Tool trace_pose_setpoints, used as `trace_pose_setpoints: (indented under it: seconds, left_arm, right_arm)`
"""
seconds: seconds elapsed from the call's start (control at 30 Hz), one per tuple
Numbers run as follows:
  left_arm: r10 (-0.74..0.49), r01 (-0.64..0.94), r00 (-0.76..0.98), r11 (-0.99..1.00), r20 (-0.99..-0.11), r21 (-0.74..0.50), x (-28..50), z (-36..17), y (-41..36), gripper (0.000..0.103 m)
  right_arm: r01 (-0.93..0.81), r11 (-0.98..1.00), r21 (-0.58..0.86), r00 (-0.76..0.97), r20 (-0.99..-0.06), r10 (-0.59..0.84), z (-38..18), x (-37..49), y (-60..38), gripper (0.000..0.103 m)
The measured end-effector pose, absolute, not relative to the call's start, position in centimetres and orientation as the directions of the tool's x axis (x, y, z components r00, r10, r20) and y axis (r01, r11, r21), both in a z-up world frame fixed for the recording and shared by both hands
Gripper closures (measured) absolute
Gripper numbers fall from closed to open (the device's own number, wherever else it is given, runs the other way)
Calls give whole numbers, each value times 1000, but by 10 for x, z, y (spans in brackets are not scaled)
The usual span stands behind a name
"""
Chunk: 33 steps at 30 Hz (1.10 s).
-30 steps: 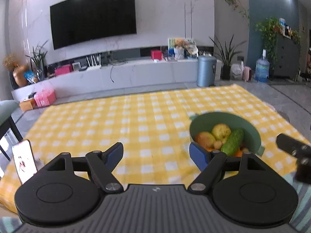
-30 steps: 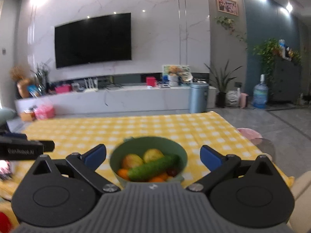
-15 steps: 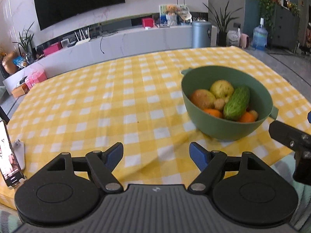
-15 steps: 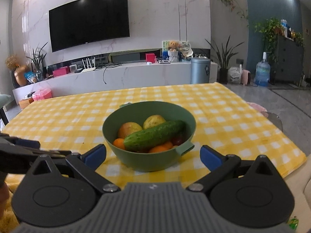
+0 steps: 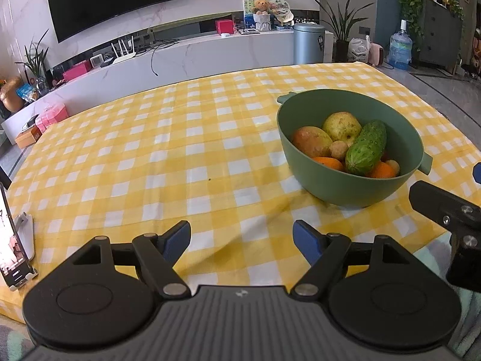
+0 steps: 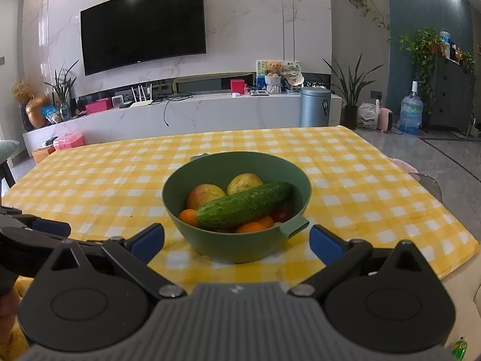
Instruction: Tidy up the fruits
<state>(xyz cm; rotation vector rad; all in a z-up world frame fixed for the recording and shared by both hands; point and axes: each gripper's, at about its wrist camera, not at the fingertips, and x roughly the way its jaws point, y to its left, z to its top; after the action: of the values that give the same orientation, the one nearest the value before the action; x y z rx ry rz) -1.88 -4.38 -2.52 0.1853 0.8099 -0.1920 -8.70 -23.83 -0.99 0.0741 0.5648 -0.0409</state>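
A green bowl [image 5: 357, 194] [image 6: 237, 245] stands on the yellow checked tablecloth [image 5: 168, 156]. In it lie a green cucumber [image 5: 366, 147] [image 6: 243, 206], a yellowish pear [image 5: 341, 124], a reddish mango [image 5: 309, 141], oranges [image 5: 329, 163] and small round fruits. My left gripper [image 5: 242, 237] is open over bare cloth, left of the bowl and nearer the front edge. My right gripper [image 6: 237, 239] is open just in front of the bowl, its blue fingers either side of the bowl's near wall, holding nothing. The right gripper's body [image 5: 445, 207] shows at the right edge of the left wrist view.
A phone on a stand [image 5: 13, 249] sits at the table's front left corner. Beyond the table are a white TV console [image 6: 192, 111], a wall TV [image 6: 144, 25], a grey bin [image 6: 314, 106] and plants. The left gripper's body [image 6: 27, 234] lies at the left.
Both grippers have risen and tilted down toward the table, so the bowl shows more from above. The right gripper has neared the bowl. Both stayed open.
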Motion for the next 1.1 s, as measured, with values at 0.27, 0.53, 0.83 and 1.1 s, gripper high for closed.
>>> trace_pose_setpoints:
  seconds: [0.27, 0.53, 0.83, 1.1]
  left_arm:
    - [-105, 239, 676, 967, -730, 83, -20, -22, -42, 12]
    - [-107, 239, 677, 968, -729, 80, -20, -21, -41, 12]
    - [-107, 239, 677, 968, -728, 79, -20, -19, -41, 12]
    - [-107, 237, 677, 968, -728, 78, -20, -19, -41, 12]
  right_arm:
    - [57, 996, 71, 843, -537, -10, -11, -85, -242, 4]
    - [51, 996, 72, 841, -541, -4, -12, -84, -243, 4]
    - [48, 996, 76, 841, -541, 0, -13, -83, -244, 4]
    - [48, 996, 77, 841, -541, 1, -13, -83, -244, 4]
